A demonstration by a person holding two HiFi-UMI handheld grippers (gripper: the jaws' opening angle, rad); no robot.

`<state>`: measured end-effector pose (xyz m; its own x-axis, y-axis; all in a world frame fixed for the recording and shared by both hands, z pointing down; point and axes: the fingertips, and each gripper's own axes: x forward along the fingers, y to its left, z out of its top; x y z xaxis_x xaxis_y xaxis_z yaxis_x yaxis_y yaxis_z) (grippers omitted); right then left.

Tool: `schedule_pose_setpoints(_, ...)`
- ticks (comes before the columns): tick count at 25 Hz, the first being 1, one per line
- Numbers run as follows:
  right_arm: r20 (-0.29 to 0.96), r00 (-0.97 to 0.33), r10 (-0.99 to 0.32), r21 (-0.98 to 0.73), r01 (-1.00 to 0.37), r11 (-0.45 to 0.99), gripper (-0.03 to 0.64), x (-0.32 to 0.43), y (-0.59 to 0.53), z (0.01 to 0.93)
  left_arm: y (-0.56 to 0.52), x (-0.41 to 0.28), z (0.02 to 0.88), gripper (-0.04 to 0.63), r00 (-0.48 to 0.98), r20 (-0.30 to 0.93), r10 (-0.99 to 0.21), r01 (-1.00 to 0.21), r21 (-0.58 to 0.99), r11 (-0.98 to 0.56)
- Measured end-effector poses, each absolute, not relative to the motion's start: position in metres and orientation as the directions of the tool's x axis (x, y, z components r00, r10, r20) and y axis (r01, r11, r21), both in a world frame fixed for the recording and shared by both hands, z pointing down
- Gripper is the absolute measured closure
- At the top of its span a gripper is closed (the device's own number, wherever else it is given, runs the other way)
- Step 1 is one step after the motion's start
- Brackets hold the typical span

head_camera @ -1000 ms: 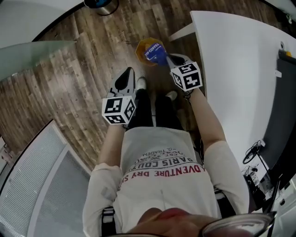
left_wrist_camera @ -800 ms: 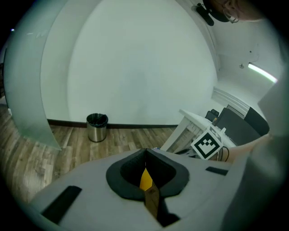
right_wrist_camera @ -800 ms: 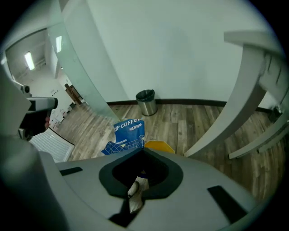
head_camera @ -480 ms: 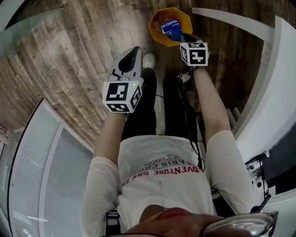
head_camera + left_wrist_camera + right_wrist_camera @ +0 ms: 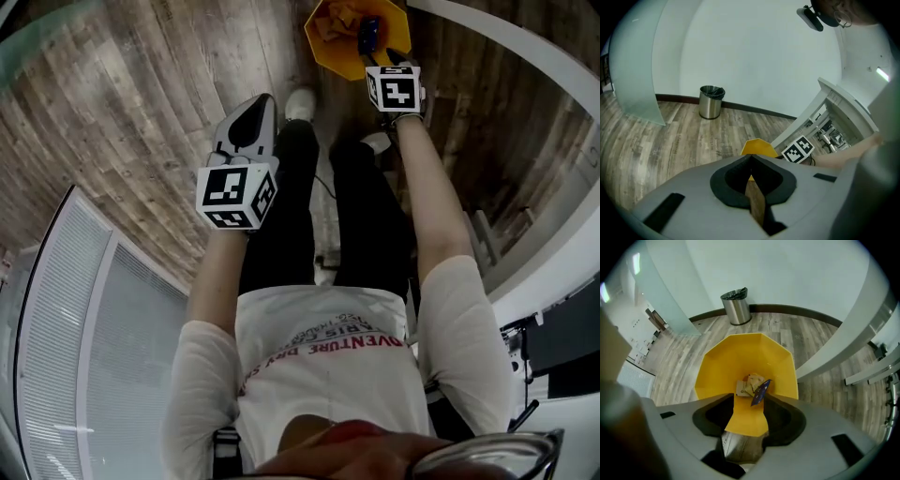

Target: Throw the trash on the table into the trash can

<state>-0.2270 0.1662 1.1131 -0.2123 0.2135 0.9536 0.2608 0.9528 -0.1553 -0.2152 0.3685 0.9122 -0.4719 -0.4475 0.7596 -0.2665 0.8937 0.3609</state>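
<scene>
The yellow trash can (image 5: 336,42) stands on the wood floor ahead of the person's feet. My right gripper (image 5: 377,54) hangs just above its near rim, and its jaws are opening. In the right gripper view the right gripper (image 5: 746,416) looks straight down into the yellow trash can (image 5: 740,357). A blue packet (image 5: 760,392) is loose just beyond the fingertips, touching neither pad, over crumpled wrappers (image 5: 748,383) on the can's bottom. From above, the blue packet (image 5: 368,33) shows inside the can. My left gripper (image 5: 251,120) is held to the left over bare floor, shut and empty.
A steel waste bin (image 5: 736,305) stands by the far wall, and shows as a steel waste bin (image 5: 711,101) in the left gripper view too. The white table (image 5: 865,329) curves along the right. A glass partition (image 5: 635,70) is at the left. The person's legs are under both grippers.
The right gripper carried the blue packet forward over the yellow can, then its jaws parted and the packet dropped inside. The left gripper stayed shut, shifting only slightly.
</scene>
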Motion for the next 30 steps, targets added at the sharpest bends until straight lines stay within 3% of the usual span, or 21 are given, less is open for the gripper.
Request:
schedule_pose_setpoints(8, 0.918, -0.298, 0.261, -0.178, 0.279, 0.944, 0.423, -0.250, 0.173, 1.042, 0.353, -0.207, 0.869, 0.571, -0.465, 0.743, -0.481, -0.322, 0.364, 0.874)
schedule_pose_setpoints(11, 0.889, -0.356, 0.287, -0.186, 0.291, 0.938, 0.483, -0.266, 0.172, 0.997, 0.348, -0.207, 0.846, 0.571, -0.472, 0.737, -0.484, -0.353, 0.345, 0.870)
schedule_pose_setpoints(14, 0.844, -0.455, 0.286, -0.176, 0.268, 0.947, 0.572, -0.280, 0.161, 0.926, 0.338, -0.210, 0.805, 0.571, -0.498, 0.711, -0.497, -0.360, 0.352, 0.864)
schedule_pose_setpoints(21, 0.661, -0.684, 0.308, -0.203, 0.232, 0.951, 0.588, -0.305, 0.128, 0.704, 0.264, -0.244, 0.669, 0.571, -0.561, 0.594, -0.577, -0.454, 0.363, 0.814)
schedule_pose_setpoints(25, 0.564, -0.792, 0.233, -0.117, 0.203, 0.972, 0.589, -0.296, 0.084, 0.587, 0.194, -0.263, 0.572, 0.571, -0.555, 0.468, -0.687, -0.592, 0.358, 0.722)
schedule_pose_setpoints(30, 0.489, -0.870, 0.067, -0.072, 0.036, 0.997, 0.589, -0.224, 0.001, 0.478, 0.112, -0.230, 0.475, 0.571, -0.453, 0.377, -0.808, -0.726, 0.369, 0.580)
